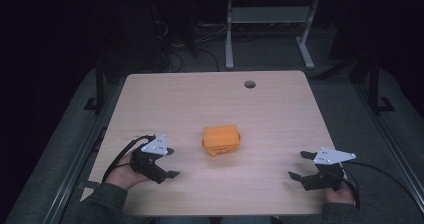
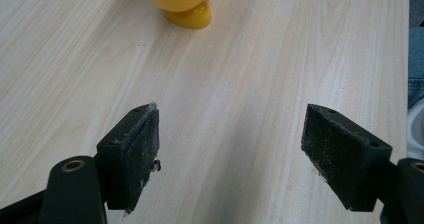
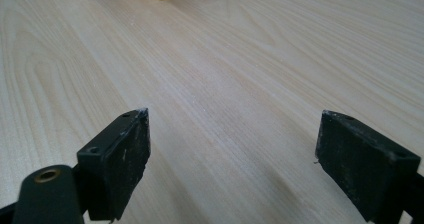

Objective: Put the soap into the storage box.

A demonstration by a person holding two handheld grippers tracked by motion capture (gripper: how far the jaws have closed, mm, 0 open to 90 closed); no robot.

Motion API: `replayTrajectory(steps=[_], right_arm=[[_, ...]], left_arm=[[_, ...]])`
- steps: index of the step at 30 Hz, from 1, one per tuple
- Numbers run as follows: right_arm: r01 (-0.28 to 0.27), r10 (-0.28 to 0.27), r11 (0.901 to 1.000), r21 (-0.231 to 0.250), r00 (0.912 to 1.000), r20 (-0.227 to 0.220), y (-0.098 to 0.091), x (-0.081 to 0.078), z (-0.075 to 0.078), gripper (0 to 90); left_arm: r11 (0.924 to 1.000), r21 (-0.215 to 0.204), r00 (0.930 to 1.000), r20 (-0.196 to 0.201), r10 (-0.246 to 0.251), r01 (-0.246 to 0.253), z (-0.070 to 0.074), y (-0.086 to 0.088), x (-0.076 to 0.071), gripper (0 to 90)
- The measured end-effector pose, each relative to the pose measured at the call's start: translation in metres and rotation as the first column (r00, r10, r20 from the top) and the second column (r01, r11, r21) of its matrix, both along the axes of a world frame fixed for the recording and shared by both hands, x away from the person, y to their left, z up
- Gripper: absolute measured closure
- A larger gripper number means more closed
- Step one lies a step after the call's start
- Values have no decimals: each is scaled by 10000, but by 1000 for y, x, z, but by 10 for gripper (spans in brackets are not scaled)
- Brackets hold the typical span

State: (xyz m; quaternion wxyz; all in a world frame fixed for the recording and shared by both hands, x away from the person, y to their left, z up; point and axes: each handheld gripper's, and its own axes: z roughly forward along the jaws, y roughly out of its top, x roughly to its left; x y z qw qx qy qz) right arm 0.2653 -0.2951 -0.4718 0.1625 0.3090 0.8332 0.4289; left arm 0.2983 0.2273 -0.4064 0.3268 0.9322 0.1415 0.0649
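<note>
Both the left gripper (image 1: 171, 162) and right gripper (image 1: 297, 165) gape wide, flanking a boxy orange-yellow container (image 1: 221, 139) on the table (image 1: 280, 114).

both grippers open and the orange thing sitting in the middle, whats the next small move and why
Probably ease the left gripper forward toward the orange object: its jaws stand open and empty, the object lies untouched on the table, and the left looks nearer than the right gripper.

A pale wooden table (image 1: 280, 119) stands on grey carpet (image 1: 400, 134); at twelve o'clock, a white desk frame (image 1: 229, 34) in dim light.
</note>
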Motion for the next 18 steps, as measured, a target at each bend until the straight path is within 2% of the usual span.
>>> replayTrajectory(steps=[9, 16, 17, 18], right_arm=[[63, -64, 10000, 24, 9999, 78, -1, -1, 0, 137], [102, -102, 9999, 42, 9999, 20, -1, -1, 1, 137], [88, -88, 10000, 36, 10000, 37, -1, -1, 0, 137], [74, -75, 10000, 21, 9999, 79, -1, -1, 0, 137]], left_arm=[[9996, -183, 9998, 29, 222, -221, -4, 8, -5, 224], [9995, -95, 9995, 29, 313, -312, -9, 13, -8, 224], [9988, -227, 9990, -55, 442, -443, -10, 13, -10, 224], [9993, -116, 9994, -3, 360, -360, -10, 14, -10, 224]])
